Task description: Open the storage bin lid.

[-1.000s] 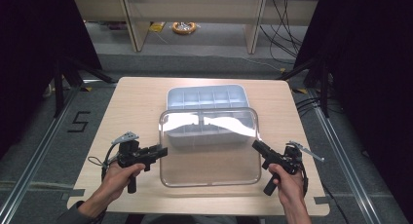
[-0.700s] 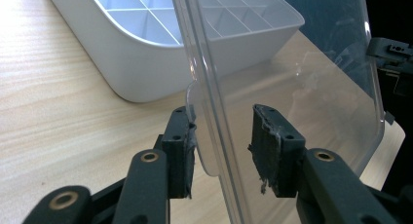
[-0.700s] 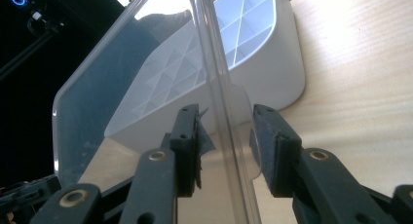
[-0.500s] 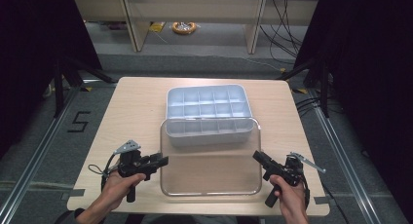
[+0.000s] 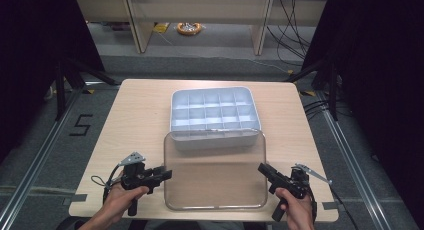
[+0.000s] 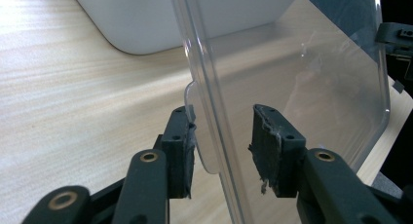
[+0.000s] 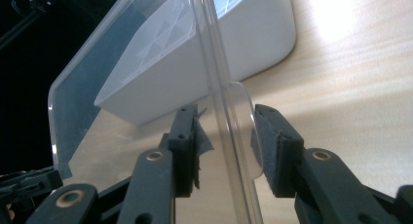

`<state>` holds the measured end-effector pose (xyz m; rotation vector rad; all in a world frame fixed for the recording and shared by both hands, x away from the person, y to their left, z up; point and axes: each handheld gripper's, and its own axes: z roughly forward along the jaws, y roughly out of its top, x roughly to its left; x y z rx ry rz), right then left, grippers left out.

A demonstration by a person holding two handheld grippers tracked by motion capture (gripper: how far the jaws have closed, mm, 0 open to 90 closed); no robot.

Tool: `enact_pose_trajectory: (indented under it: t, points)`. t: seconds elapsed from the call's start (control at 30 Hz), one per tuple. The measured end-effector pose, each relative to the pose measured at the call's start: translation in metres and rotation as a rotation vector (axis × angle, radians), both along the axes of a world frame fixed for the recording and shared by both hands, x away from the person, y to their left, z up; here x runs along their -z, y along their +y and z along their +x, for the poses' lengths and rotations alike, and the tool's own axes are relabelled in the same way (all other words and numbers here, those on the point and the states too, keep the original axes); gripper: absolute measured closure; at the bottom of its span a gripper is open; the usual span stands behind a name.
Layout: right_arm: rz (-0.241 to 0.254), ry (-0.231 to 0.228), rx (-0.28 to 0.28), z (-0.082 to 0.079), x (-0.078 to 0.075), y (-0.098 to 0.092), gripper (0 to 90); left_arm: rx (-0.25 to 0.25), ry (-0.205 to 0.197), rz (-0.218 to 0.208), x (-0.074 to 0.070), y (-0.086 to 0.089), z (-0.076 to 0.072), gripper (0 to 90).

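Observation:
A clear plastic lid (image 5: 215, 175) hangs level between my two grippers just in front of a white compartment box (image 5: 215, 112), its far edge over the box's near wall. My left gripper (image 5: 167, 174) is shut on the lid's left rim. In the left gripper view the rim and its small tab (image 6: 197, 136) pass between the jaws of that gripper (image 6: 221, 151), the tab against one pad. My right gripper (image 5: 261, 167) is shut on the opposite rim. In the right gripper view the lid (image 7: 78, 102) stands edge-on between the jaws (image 7: 226, 141), with the box (image 7: 234, 53) behind.
The wooden table (image 5: 130, 120) has bare room left and right of the box. Its near edge lies just under my hands. Dark stands and cables flank the table, and a shelf stands on the floor beyond it.
The lid has come toward the person and sunk lower, uncovering the open box. Both hands drew back toward the table's near edge with it.

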<state>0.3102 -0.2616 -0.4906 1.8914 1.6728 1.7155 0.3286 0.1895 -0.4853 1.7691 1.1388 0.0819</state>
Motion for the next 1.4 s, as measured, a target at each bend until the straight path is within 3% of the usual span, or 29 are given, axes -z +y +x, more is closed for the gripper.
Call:
enact_pose_trajectory:
  t: [0.03,0.1,0.17,0.2,0.27,0.3,0.4,0.43,0.47,0.53,0.57,0.63,0.67,0.73,0.8,0.83,0.87,0.9,0.97,1.0,1.07,1.13,1.17,1.2,1.23,1.27,1.3,1.37,1.4]
  points:
    - [-0.016,0.010,0.006,-0.002,0.001,0.000,62.9,0.007,0.001,-0.003,0.001,0.000,-0.001,60.1]
    - [0.021,0.037,-0.002,-0.005,0.001,0.001,62.8,0.014,0.011,-0.003,0.003,0.000,-0.002,59.9]
    - [-0.022,0.010,0.001,-0.004,0.005,-0.001,62.8,0.021,0.014,0.001,0.004,0.001,-0.003,59.7]
    - [-0.017,0.004,0.003,-0.004,0.006,0.000,62.8,0.024,0.017,0.006,0.004,0.000,-0.004,59.6]
    - [0.010,0.068,0.009,-0.006,0.005,0.001,62.8,0.025,0.021,0.005,0.006,-0.001,-0.005,59.1]
    - [0.008,0.073,0.010,-0.006,0.005,0.001,62.7,0.023,0.019,0.002,0.006,-0.001,-0.005,59.0]
    - [-0.005,0.076,0.007,-0.006,0.006,0.001,62.3,0.022,0.018,-0.001,0.006,-0.001,-0.006,59.0]
    - [-0.025,0.049,0.004,-0.004,0.009,0.000,62.2,0.025,0.021,0.001,0.006,-0.001,-0.007,59.0]
    - [-0.028,0.062,0.008,-0.004,0.008,0.000,62.2,0.027,0.025,0.002,0.007,-0.001,-0.007,59.0]
    - [0.010,0.084,0.007,-0.006,0.007,0.002,62.0,0.043,0.029,0.020,0.008,0.000,-0.008,58.7]
    - [0.001,0.073,-0.004,-0.006,0.008,0.000,61.9,0.032,0.033,-0.002,0.009,-0.002,-0.009,58.6]
    - [-0.033,0.052,-0.004,-0.006,0.010,-0.001,61.9,0.042,0.041,0.001,0.010,-0.002,-0.011,58.5]
    - [-0.014,0.076,0.005,-0.007,0.010,0.000,61.9,0.045,0.043,-0.002,0.010,-0.002,-0.011,58.5]
    - [-0.069,0.040,-0.010,-0.006,0.013,-0.003,61.8,0.049,0.045,-0.002,0.011,-0.002,-0.012,58.4]
    - [-0.068,0.030,-0.015,-0.006,0.015,-0.004,61.8,0.056,0.061,0.009,0.013,-0.003,-0.012,58.2]
    - [-0.060,0.064,-0.001,-0.007,0.015,-0.003,61.9,0.056,0.064,0.007,0.014,-0.003,-0.012,57.8]
    - [-0.050,0.061,-0.001,-0.007,0.015,-0.002,62.0,0.054,0.066,0.006,0.015,-0.003,-0.012,57.7]
    - [-0.076,0.062,-0.003,-0.007,0.015,-0.003,62.0,0.059,0.077,0.014,0.015,-0.003,-0.012,57.5]
    - [-0.061,0.091,0.004,-0.007,0.016,-0.002,61.9,0.060,0.081,0.019,0.017,-0.004,-0.012,57.1]
    - [-0.071,0.078,0.001,-0.007,0.017,-0.003,61.9,0.062,0.080,0.019,0.017,-0.004,-0.012,57.0]
    - [-0.041,0.092,-0.009,-0.008,0.015,-0.002,61.8,0.062,0.085,0.020,0.018,-0.005,-0.011,56.8]
    - [-0.101,0.078,-0.005,-0.006,0.019,-0.003,61.4,0.065,0.096,0.027,0.019,-0.004,-0.011,56.7]
    - [-0.069,0.105,-0.006,-0.007,0.018,-0.001,61.3,0.064,0.096,0.024,0.020,-0.004,-0.010,56.6]
    - [-0.075,0.107,-0.001,-0.007,0.019,0.000,61.3,0.062,0.100,0.025,0.020,-0.004,-0.010,56.5]
    - [-0.123,0.084,-0.006,-0.005,0.022,-0.002,61.3,0.062,0.109,0.030,0.021,-0.003,-0.009,56.5]
    - [-0.084,0.087,-0.023,-0.005,0.022,-0.001,61.3,0.059,0.109,0.030,0.021,-0.003,-0.009,56.5]
    - [-0.104,0.094,-0.017,-0.004,0.023,-0.001,61.3,0.060,0.109,0.033,0.022,-0.003,-0.008,56.5]
    - [-0.080,0.114,-0.012,-0.005,0.022,0.000,61.2,0.054,0.111,0.035,0.022,-0.004,-0.007,56.4]
    - [-0.105,0.102,0.001,-0.004,0.024,0.000,61.2,0.052,0.113,0.037,0.023,-0.004,-0.006,56.4]
